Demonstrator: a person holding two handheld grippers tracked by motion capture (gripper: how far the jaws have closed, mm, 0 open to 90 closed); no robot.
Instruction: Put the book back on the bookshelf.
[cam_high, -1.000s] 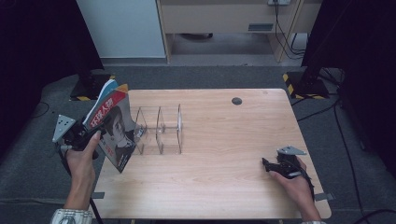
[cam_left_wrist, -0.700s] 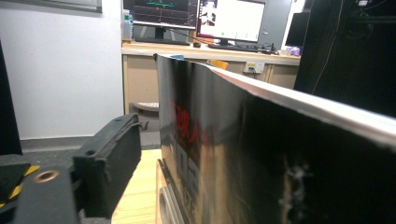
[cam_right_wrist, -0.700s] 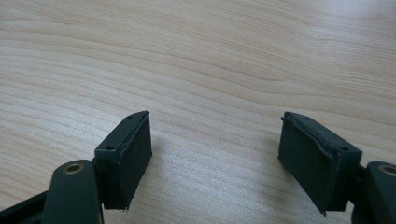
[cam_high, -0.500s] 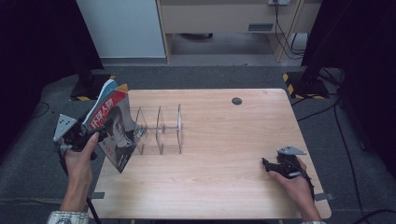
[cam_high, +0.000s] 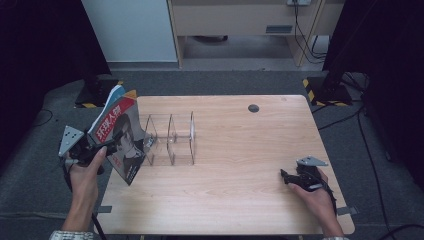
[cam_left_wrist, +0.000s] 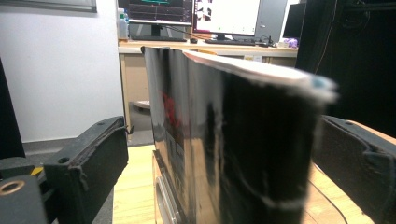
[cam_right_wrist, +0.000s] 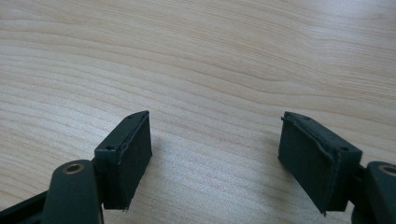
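Magazines beside clear rack, left fingers apart, wooden table

Lab, monitors on desk, floor cables

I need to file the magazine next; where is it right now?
In the high view the magazine is at the table's left edge, tilted, held by the left gripper, just left of the clear rack.

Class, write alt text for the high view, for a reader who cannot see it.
A person's left tongs hold a tilted magazine at the left edge of a wooden table, beside a clear divider rack. The right tongs rest open on the table's right side.
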